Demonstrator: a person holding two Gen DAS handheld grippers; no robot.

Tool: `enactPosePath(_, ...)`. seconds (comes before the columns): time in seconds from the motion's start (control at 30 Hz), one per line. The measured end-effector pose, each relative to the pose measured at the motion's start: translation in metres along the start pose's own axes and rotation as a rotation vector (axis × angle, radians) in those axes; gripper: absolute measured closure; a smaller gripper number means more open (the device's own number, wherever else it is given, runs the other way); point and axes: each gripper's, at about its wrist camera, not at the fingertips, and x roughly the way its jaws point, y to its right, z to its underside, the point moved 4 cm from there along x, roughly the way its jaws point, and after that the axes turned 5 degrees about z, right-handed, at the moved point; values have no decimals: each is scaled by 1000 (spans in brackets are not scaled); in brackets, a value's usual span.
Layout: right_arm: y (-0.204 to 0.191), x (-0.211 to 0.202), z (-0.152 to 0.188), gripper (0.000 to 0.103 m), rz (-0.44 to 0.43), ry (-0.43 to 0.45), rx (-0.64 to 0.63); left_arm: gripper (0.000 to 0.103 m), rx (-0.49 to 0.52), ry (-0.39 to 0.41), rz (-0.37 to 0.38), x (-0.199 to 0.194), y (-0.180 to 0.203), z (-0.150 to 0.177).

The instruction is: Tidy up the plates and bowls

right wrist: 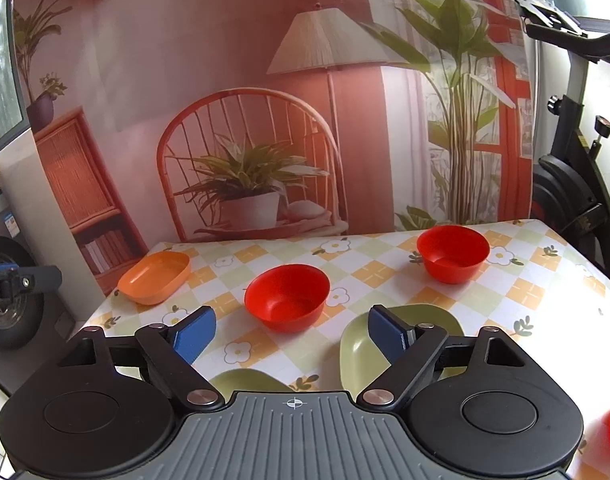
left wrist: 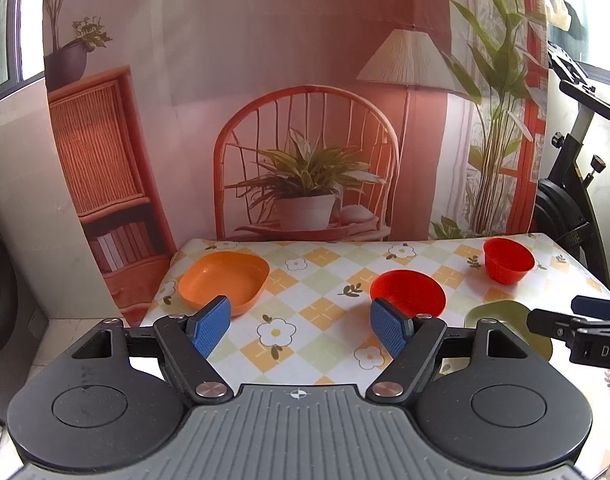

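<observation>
Two grippers, both jaws spread wide, gripping nothing. Left gripper (left wrist: 301, 330) hovers above near table edge; orange dish (left wrist: 224, 283) just beyond left pad, near red bowl (left wrist: 408, 292) just beyond right pad, open checked cloth between. Right gripper (right wrist: 291, 336) hovers over tablecloth (right wrist: 545, 292); green plate (right wrist: 359, 354) beneath right pad, second green plate (right wrist: 241, 380) at near edge. Far red bowl (right wrist: 453, 253) near back right corner, well apart. Partial lettering "DA" on right gripper's side, rest cut off.

Checked floral tablecloth (left wrist: 325, 312) covers the table. Printed backdrop (left wrist: 289, 80) hangs behind it, showing chair, potted plant, lamp, shelf. Black exercise bike (right wrist: 573, 184) stands right; a wheel (right wrist: 5, 292) sits left.
</observation>
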Motion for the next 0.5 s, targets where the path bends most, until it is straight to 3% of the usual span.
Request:
enactPosePath(0.17,5,16,-5,37,7,-32,-1,26,-22,-28,21,12,-4,-16)
enactPosePath(0.37,11,17,-38,38,21,30,-6,26,-15,48,30,10,-8,-57)
enactPosePath(0.5,17,22,-42,38,27,26,-9,26,-3,53,55,15,-5,-61)
